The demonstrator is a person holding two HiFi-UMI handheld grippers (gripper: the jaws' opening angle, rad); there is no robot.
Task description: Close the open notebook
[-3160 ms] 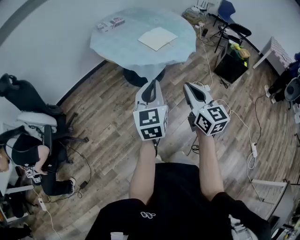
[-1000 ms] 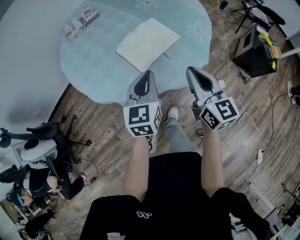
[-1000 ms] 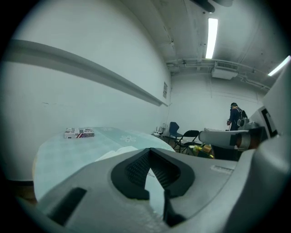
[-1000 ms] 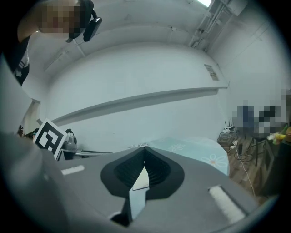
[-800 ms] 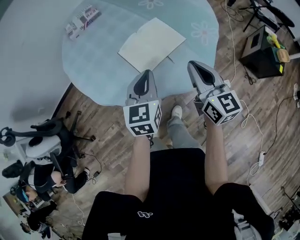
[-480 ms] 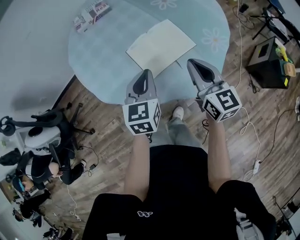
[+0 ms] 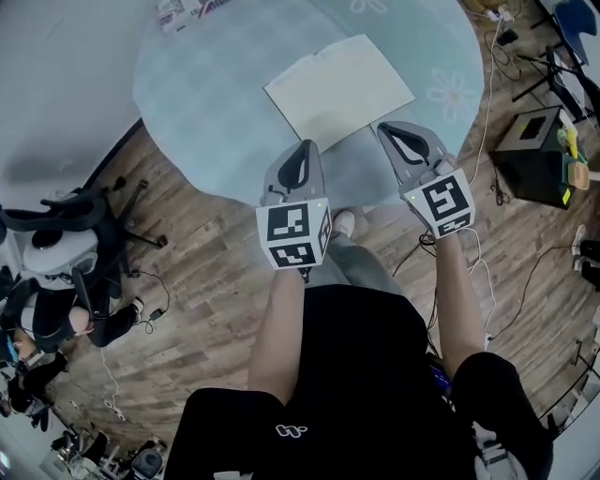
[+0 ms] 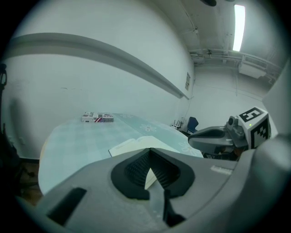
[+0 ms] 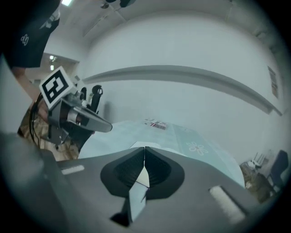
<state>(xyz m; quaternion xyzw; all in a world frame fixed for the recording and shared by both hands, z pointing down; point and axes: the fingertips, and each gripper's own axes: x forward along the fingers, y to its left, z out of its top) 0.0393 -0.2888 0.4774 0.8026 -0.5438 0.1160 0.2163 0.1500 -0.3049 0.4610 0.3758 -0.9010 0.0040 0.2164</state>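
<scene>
Round table (image 7: 206, 108) nearer, open notebook (image 7: 339, 89) closer

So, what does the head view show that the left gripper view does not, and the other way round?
Only the head view: the wooden floor, an office chair, the person's legs and the left gripper from outside. Only the left gripper view: a ceiling light and that gripper's jaws, closed on nothing. Both: the open notebook flat on the round table, a small printed box and the right gripper.
</scene>
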